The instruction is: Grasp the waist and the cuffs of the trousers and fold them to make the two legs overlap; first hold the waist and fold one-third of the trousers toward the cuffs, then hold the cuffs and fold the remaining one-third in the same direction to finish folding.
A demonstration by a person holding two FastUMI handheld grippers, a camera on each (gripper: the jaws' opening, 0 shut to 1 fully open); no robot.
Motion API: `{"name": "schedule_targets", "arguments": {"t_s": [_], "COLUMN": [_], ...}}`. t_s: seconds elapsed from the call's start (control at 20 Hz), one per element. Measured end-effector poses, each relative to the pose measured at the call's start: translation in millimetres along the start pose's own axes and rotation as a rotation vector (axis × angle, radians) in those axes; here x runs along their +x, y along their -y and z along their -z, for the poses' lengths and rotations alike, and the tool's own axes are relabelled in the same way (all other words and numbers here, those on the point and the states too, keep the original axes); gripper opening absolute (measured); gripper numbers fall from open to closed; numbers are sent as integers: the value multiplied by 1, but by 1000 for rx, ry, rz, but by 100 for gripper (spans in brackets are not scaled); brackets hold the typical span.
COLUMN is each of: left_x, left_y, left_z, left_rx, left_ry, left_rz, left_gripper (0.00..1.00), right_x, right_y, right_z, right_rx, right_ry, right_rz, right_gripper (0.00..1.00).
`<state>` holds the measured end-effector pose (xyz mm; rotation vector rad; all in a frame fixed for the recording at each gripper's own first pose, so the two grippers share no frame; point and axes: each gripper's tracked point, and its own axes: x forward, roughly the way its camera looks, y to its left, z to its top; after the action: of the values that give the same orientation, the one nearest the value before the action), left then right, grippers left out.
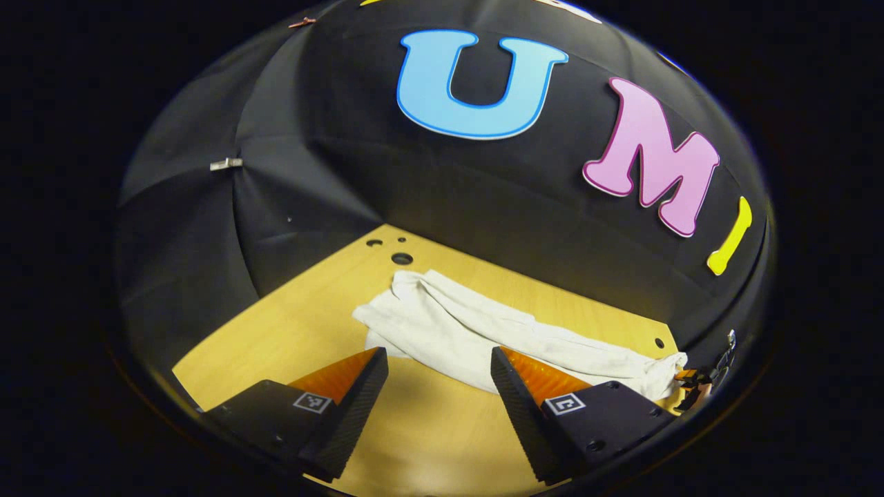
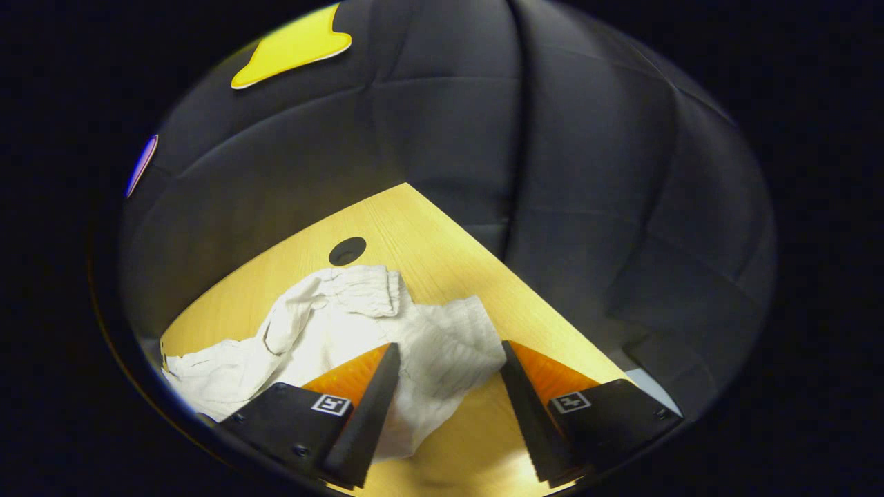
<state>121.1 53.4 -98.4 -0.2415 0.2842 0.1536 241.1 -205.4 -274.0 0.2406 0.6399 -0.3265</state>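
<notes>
Both tools spread apart over the crumpled trousers.
Left tool [image 1: 438, 362] hovers just short of the white trousers [image 1: 476, 331] lying on the desk [image 1: 276, 324]; right tool [image 2: 449, 359] hangs with fingers wide, above the bunched trousers [image 2: 359, 324], gripping nothing.

Recording booth: black cloth walls [image 1: 311, 179] around a drilled wooden tabletop [image 1: 290, 324].

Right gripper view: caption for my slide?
Open hand-held gripper hovers over crumpled white trousers on a wooden table.
</notes>
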Motion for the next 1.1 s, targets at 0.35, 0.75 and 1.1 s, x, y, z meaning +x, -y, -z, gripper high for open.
{"name": "schedule_targets", "arguments": {"t_s": [0.35,0.75,1.1], "left_x": [-21,-44,-49], "left_y": [16,-22,-46], "left_z": [3,-12,-14], "left_rx": [79,-66,-117], "left_ry": [-27,-8,-1], "left_rz": [43,-18,-11], "left_gripper": [96,96,96], "right_x": [-3,-57,-140], "right_y": [-14,-25,-58], "right_z": [6,-33,-85], "right_rx": [46,-59,-153], "right_ry": [-60,41,177], "right_rz": [-27,-36,-104], "right_gripper": [22,14,14]}}
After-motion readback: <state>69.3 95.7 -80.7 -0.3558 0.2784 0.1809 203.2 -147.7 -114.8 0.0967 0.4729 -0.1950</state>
